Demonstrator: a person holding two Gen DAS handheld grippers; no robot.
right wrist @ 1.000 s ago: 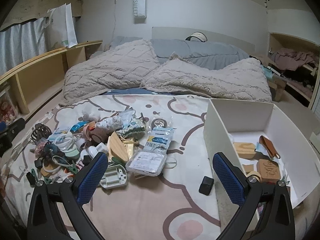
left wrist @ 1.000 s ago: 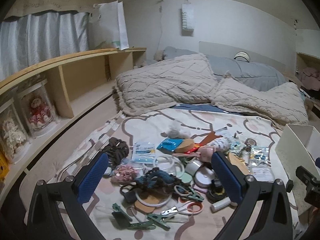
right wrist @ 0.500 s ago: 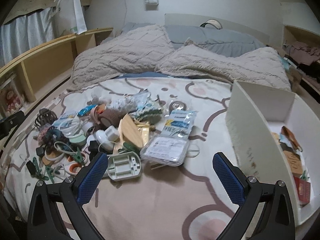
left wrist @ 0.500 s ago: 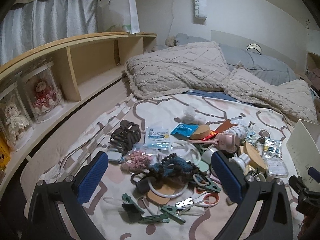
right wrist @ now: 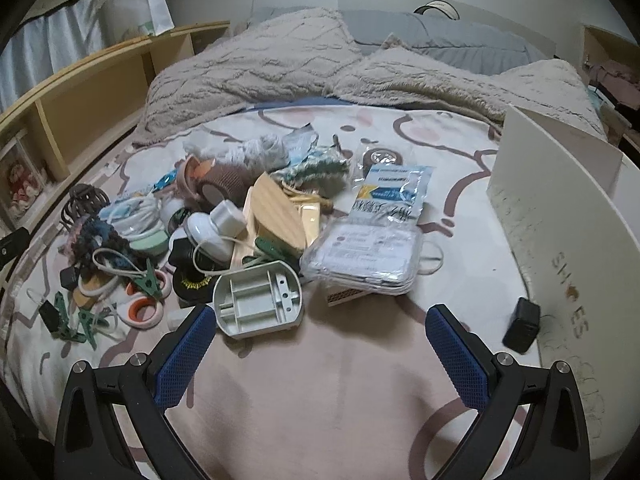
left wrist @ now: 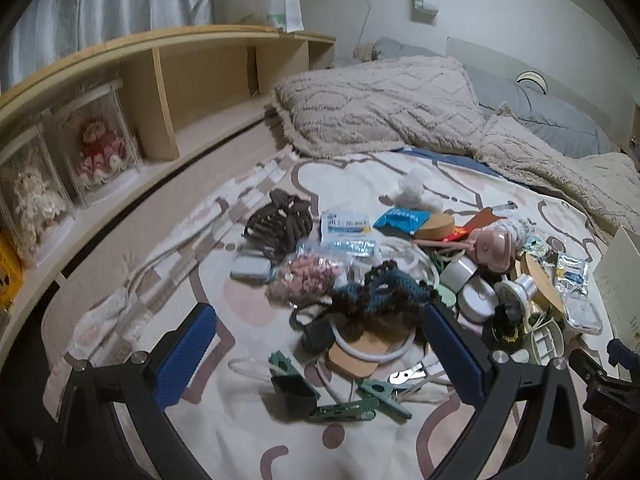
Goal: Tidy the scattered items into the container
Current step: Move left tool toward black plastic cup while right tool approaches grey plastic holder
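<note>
Now, left gripper (left wrist: 320, 354): jaws spread wide, holding nothing, hovering over the near edge of the clutter.
Right gripper (right wrist: 320, 346): jaws wide apart, empty, above bare patterned bedspread (right wrist: 320, 392).
Scattered items: heaped mid-bed, left of the white cardboard shoe box (right wrist: 560, 216).
Between the left jaws: green plastic clothes pegs (left wrist: 352, 404), small black cube (left wrist: 294, 392), white ring (left wrist: 372, 346), dark blue-brown knitted bundle (left wrist: 384, 290).
Before the right jaws: grey plastic compartment tray (right wrist: 258, 300), clear flat packet stack (right wrist: 366, 256).
Beside the box wall: black block (right wrist: 522, 324), touching it.
Behind: beige quilted pillows (right wrist: 256, 64).
Left side: wooden shelf (left wrist: 168, 80) with boxed dolls (left wrist: 98, 148).
</note>
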